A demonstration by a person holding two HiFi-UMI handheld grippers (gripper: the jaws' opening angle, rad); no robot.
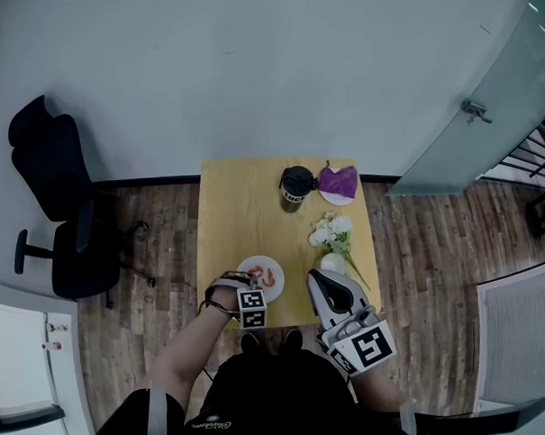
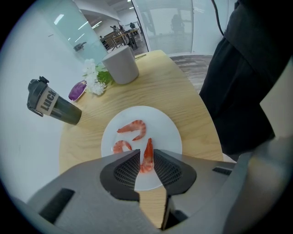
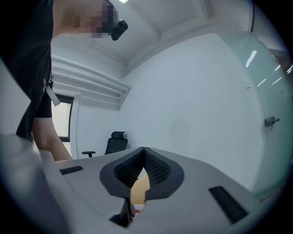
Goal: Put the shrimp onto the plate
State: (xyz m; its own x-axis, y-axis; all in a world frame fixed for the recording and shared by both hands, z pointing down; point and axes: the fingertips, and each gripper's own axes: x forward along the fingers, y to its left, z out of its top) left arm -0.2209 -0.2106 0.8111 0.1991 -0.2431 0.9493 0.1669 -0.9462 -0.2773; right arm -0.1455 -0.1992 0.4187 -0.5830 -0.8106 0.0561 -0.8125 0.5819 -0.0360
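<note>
Pinching shrimp (image 2: 148, 150) between left gripper (image 2: 146, 156) jaws over plate (image 2: 170, 133) at table (image 1: 245, 204) near edge; right gripper (image 3: 144, 151) jaws pressed together, empty.

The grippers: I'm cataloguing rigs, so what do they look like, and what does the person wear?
The left gripper and right gripper are grey, with black mesh-textured pads. Each carries a cube of black-and-white square markers. The person wears a dark short-sleeved top.
</note>
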